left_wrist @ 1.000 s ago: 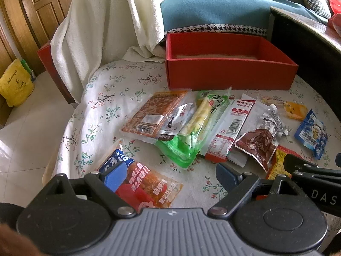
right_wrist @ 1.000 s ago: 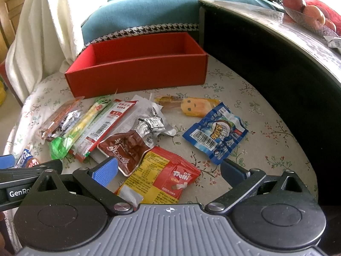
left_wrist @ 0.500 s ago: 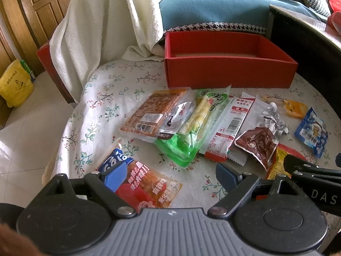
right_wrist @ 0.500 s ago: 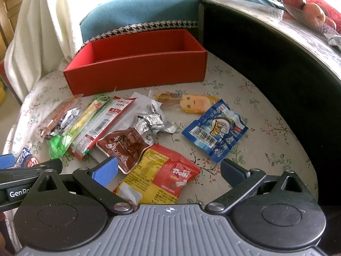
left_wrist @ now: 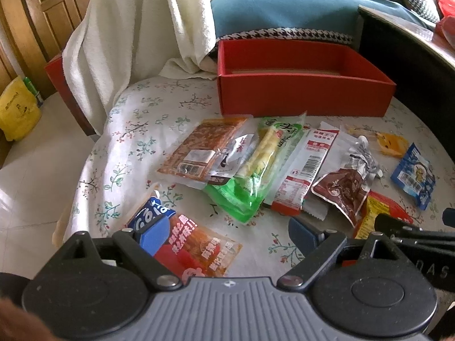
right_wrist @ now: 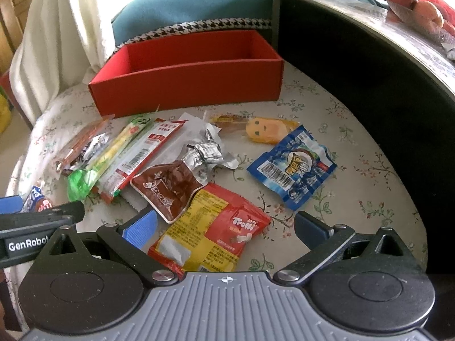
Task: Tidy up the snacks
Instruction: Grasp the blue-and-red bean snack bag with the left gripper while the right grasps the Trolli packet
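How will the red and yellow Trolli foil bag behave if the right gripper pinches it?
The red and yellow Trolli foil bag lies flat and crinkled between the open right gripper fingers, so it will probably flop and sag. Its glossy film looks slippery. A brown vacuum pouch seems to overlap its corner and may get dragged.

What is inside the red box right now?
No snack shows inside the red box: only bare red inner walls. Its near wall hides most of the floor.
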`<state>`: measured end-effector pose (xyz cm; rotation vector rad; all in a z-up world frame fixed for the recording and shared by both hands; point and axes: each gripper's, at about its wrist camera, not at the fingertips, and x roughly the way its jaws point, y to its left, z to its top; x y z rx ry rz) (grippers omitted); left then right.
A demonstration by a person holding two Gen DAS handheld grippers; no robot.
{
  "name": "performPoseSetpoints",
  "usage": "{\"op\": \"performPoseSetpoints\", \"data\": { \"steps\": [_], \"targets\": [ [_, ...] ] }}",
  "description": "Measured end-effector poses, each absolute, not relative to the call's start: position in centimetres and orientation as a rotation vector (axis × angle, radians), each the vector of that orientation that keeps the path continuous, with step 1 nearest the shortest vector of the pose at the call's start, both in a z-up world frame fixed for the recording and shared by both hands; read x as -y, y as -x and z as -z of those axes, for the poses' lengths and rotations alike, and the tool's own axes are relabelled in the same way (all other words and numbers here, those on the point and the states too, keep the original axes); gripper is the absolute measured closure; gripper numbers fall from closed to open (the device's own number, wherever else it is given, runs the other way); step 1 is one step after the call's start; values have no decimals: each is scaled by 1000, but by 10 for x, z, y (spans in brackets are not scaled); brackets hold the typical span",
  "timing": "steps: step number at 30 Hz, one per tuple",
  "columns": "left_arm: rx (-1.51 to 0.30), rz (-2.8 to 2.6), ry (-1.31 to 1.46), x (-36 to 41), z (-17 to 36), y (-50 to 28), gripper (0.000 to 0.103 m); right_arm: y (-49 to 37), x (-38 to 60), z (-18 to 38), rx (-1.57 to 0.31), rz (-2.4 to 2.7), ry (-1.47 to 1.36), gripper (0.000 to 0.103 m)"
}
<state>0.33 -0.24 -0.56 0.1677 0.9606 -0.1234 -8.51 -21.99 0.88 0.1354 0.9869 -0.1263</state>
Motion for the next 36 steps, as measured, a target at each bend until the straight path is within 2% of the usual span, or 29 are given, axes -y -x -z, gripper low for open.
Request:
{"op": "performPoseSetpoints", "data": {
  "steps": [18, 23, 28, 33, 36],
  "targets": [
    [-1036, 171, -218, 8, 15, -4, 18, 72, 226, 22, -1117, 170, -158, 0],
    [-1011, 145, -248, 6, 11, -2, 18, 66, 230, 26, -1147, 169, -277, 0],
    [-972, 119, -197, -3, 6, -5, 18, 61, 222, 26, -1147, 147, -274, 0],
    [-959, 65, -147, -20, 2, -12, 18, 56, 196, 33, -1128, 102, -62, 0],
    [-990, 58, -116, -30, 5, -14, 18, 55, 200, 31, -1125, 54, -37, 3]
  ]
}}
